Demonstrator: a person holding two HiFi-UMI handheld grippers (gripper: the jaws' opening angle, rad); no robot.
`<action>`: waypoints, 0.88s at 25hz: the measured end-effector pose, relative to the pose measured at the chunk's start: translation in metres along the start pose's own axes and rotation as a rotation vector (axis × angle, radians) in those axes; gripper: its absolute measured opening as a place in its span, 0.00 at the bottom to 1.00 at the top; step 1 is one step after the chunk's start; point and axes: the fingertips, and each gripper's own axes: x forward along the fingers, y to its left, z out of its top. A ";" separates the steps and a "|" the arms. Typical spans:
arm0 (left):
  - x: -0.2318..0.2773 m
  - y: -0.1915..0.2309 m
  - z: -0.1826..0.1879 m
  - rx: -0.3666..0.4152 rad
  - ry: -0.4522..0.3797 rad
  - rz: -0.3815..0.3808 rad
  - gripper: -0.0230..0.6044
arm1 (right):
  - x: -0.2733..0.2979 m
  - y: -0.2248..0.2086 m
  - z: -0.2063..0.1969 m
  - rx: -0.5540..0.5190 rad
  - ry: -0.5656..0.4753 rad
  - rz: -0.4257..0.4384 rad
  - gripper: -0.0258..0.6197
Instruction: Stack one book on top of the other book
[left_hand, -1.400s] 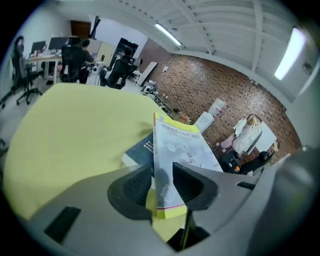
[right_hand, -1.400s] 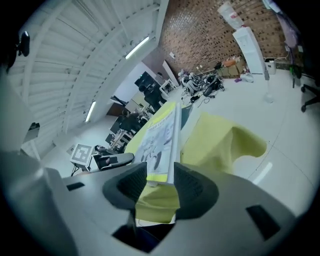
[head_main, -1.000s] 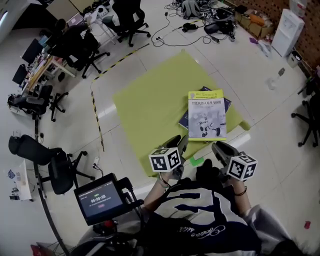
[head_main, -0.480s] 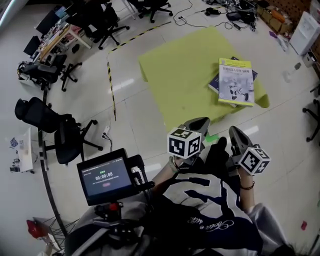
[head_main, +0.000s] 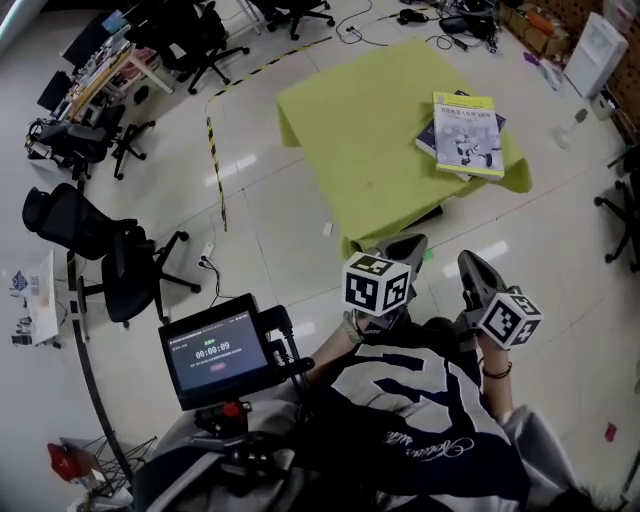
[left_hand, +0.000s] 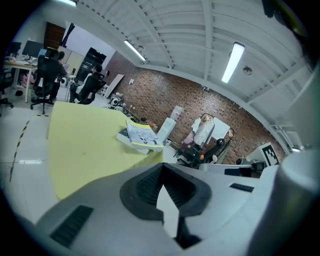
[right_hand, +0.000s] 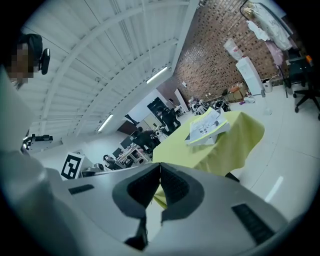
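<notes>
A yellow-and-white book (head_main: 468, 135) lies on top of a dark blue book (head_main: 434, 138) at the right end of the yellow-green table (head_main: 370, 130). The left gripper view shows the same stack (left_hand: 140, 138), and so does the right gripper view (right_hand: 206, 128). My left gripper (head_main: 408, 245) is shut and empty, held close to the person's body, well back from the table. My right gripper (head_main: 470, 266) is beside it, also shut with nothing in it. Both point toward the table from a distance.
A screen on a stand (head_main: 217, 349) is at the person's left. Office chairs (head_main: 110, 262) and desks stand at the left and rear. Yellow-black tape (head_main: 214, 160) marks the floor. Cables and boxes (head_main: 470, 20) lie behind the table, and a white unit (head_main: 592, 50) stands at the far right.
Both grippers drew back from the table's near edge toward the person and closed. The person stepped away, so the table and stacked books now sit farther off.
</notes>
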 end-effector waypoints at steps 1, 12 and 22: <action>-0.004 -0.006 -0.002 0.007 -0.006 -0.005 0.04 | -0.004 0.004 -0.001 -0.003 -0.002 0.008 0.04; -0.017 -0.091 -0.035 -0.018 -0.044 0.004 0.04 | -0.089 0.022 -0.015 0.003 -0.003 0.089 0.03; -0.020 -0.171 -0.115 -0.046 0.013 0.021 0.04 | -0.193 -0.008 -0.055 0.032 -0.007 0.059 0.03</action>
